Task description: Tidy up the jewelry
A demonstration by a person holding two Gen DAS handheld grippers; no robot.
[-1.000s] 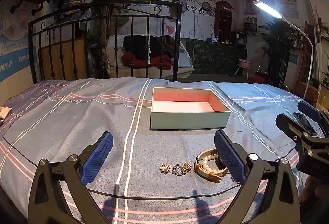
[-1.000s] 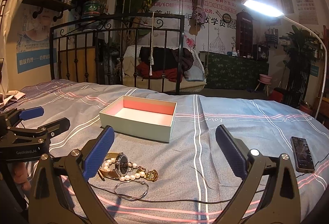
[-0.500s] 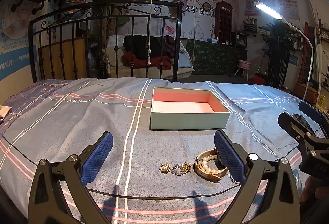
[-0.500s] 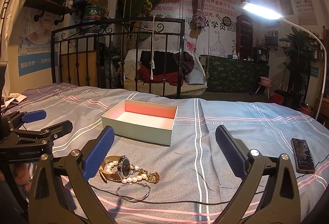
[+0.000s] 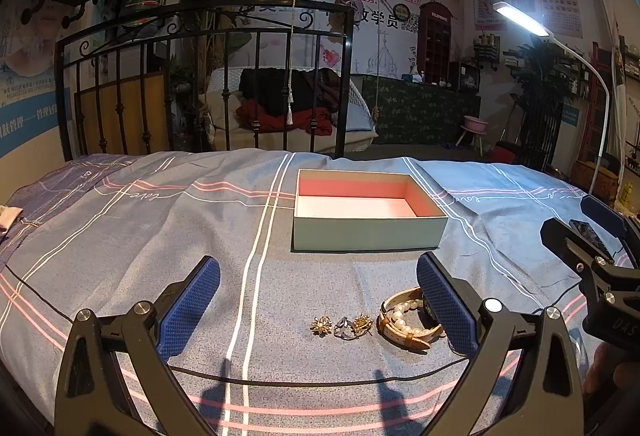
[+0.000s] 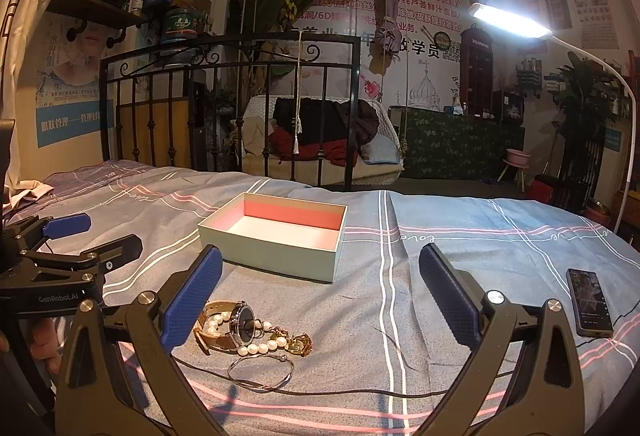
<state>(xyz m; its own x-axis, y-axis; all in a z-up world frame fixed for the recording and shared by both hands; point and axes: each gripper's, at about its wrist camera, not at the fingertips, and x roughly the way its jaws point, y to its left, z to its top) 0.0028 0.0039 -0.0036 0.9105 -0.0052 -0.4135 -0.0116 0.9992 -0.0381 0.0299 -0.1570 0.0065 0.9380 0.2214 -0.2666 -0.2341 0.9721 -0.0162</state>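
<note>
Striped bedsheet (image 5: 120, 236) | both my claws, left (image 5: 318, 310) and right (image 6: 320, 300), spread wide, empty | box (image 5: 368, 213) at 12 o'clock, nothing inside | watch (image 6: 240, 324), pearls (image 6: 260, 347), brooches (image 5: 321, 326) heaped at 5 | risk: tangled pieces lift together, soft sheet snags.

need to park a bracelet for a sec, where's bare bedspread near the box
Free: left of the box past the white stripes, and between box and phone. Crowded: the jewelry cluster in front of the box, by the open left gripper.
</note>
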